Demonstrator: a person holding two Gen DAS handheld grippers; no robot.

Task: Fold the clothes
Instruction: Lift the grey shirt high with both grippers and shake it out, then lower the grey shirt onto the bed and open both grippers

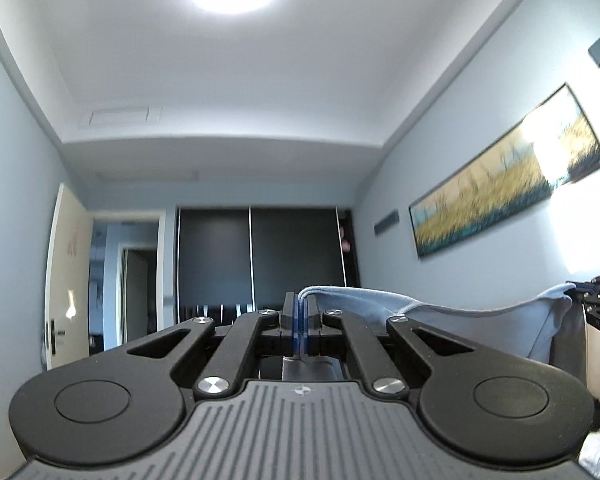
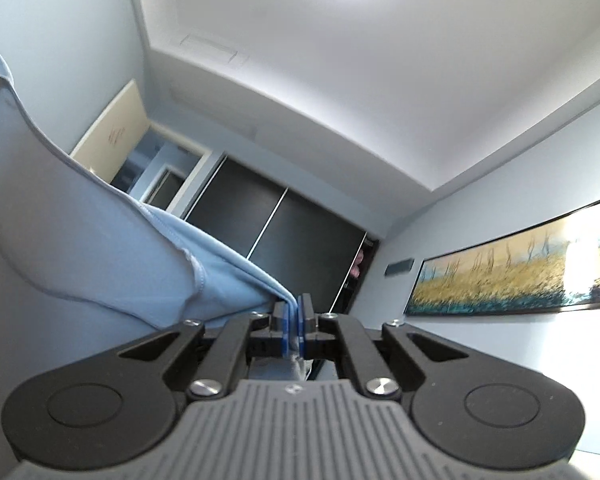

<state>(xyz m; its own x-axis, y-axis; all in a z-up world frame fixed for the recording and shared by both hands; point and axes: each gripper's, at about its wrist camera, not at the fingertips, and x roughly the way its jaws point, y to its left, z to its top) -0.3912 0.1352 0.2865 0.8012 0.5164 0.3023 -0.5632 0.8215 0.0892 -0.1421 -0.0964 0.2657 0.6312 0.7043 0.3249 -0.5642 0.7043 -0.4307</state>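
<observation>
In the left wrist view, the left tool sits at centre, tilted up toward the ceiling, its blue pads clenched on a corner of a light blue garment. From that pinch the cloth runs away to the right, sagging in the middle, then rising to a second corner at the right edge, where the tip of the other tool is just visible. Far behind are a dark wardrobe and, on the right wall, a long painting.

In the right wrist view, the right tool is likewise clenched, grasping the garment's other corner. Here the cloth spreads to the left and upward, filling the left side of the view, a stitched hem showing near the pads.

So the garment hangs between the two tools, its long axis running left to right, each tool holding one end. Neither looks nearer; the fold likely depends on moving both corners together. What lies beneath the cloth is hidden.
</observation>
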